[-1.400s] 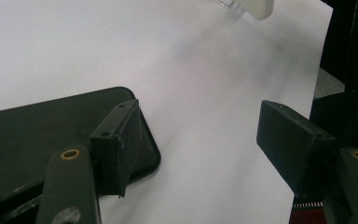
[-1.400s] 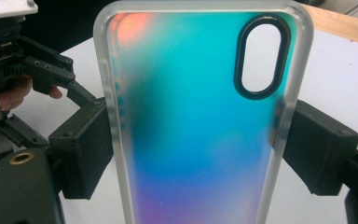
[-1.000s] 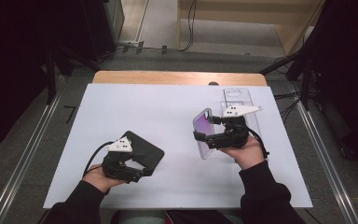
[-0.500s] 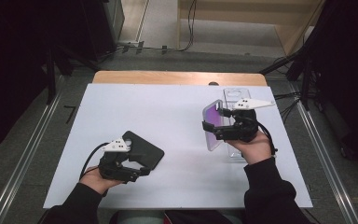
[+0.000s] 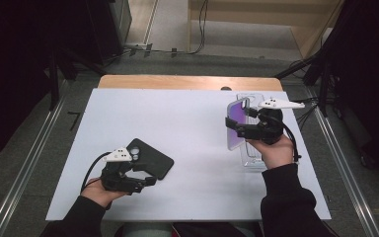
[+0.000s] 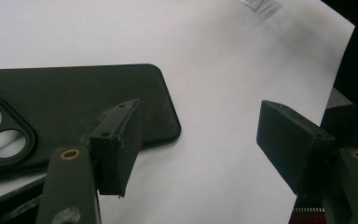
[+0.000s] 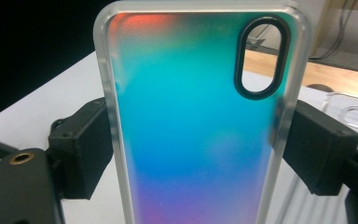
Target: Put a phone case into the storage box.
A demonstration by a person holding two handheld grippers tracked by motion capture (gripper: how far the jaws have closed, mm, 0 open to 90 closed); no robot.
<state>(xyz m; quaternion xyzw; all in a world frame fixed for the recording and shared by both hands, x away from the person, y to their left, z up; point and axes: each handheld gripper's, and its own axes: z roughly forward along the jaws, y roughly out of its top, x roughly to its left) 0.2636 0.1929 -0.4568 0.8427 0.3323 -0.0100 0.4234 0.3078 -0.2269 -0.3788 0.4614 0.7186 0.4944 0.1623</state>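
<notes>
Right tongs (image 5: 238, 129) clenched across iridescent case (image 7: 193, 121), held upright above table (image 5: 192, 118) near its far right corner, over clear case (image 5: 254, 160). Left tongs (image 6: 205, 149) released, jaws wide apart, hovering at corner of black case (image 6: 74, 102), flat on table near front left, one pad (image 6: 119, 149) over its edge.

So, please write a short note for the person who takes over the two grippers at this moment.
Right gripper: shut on the iridescent phone case with frosted rim, held upright above the table's right side.
Left gripper: open, holding nothing, beside the black phone case lying flat on the white table.
A clear plastic case lies under the right hand.
Done: iridescent case lifted.
Left: set it down; black case untouched.
</notes>
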